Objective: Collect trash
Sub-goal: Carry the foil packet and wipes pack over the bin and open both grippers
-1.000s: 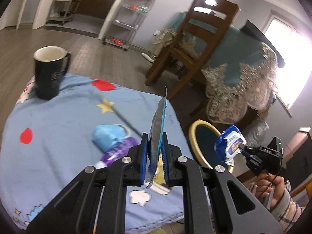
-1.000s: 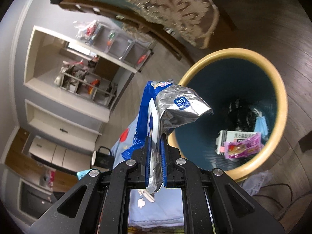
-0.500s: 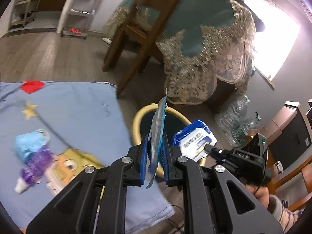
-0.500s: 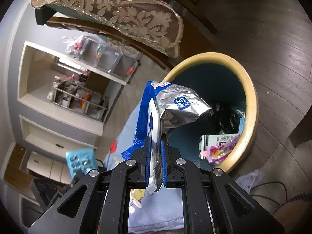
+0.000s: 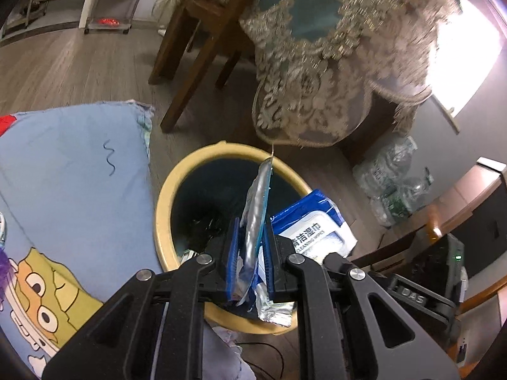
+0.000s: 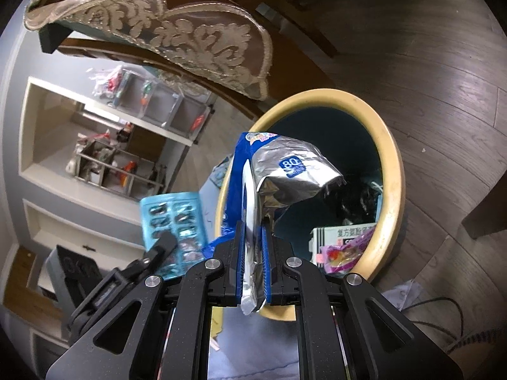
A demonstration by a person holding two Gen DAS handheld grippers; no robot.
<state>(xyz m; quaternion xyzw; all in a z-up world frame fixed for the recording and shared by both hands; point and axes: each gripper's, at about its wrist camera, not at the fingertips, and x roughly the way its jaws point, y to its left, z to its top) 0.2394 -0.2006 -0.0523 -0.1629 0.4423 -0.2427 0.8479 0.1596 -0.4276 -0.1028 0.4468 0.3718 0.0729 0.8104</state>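
Observation:
My left gripper [image 5: 250, 253] is shut on a thin teal and silver packet [image 5: 258, 209], held edge-on over the round bin with a yellow rim [image 5: 161, 209]. In the right wrist view that packet [image 6: 172, 218] shows its teal face with the left gripper at lower left. My right gripper [image 6: 253, 253] is shut on a blue and silver wet-wipes pack [image 6: 285, 171] at the bin's rim [image 6: 394, 171]. The wipes pack also shows in the left wrist view [image 5: 312, 228] over the bin's right edge. The bin holds a white box [image 6: 342, 236], a pink wrapper [image 6: 345, 253] and dark trash.
A low table with a blue cartoon cloth [image 5: 63, 190] lies left of the bin. A wooden chair [image 5: 202, 31] and a table with a lace cloth [image 5: 332, 63] stand behind. Crumpled plastic bottles [image 5: 393, 183] lie on the wood floor at right.
My left gripper has swung right from above the blue cloth to over the bin, carrying the packet. My right gripper has held the wipes pack at the bin, shifting slightly.

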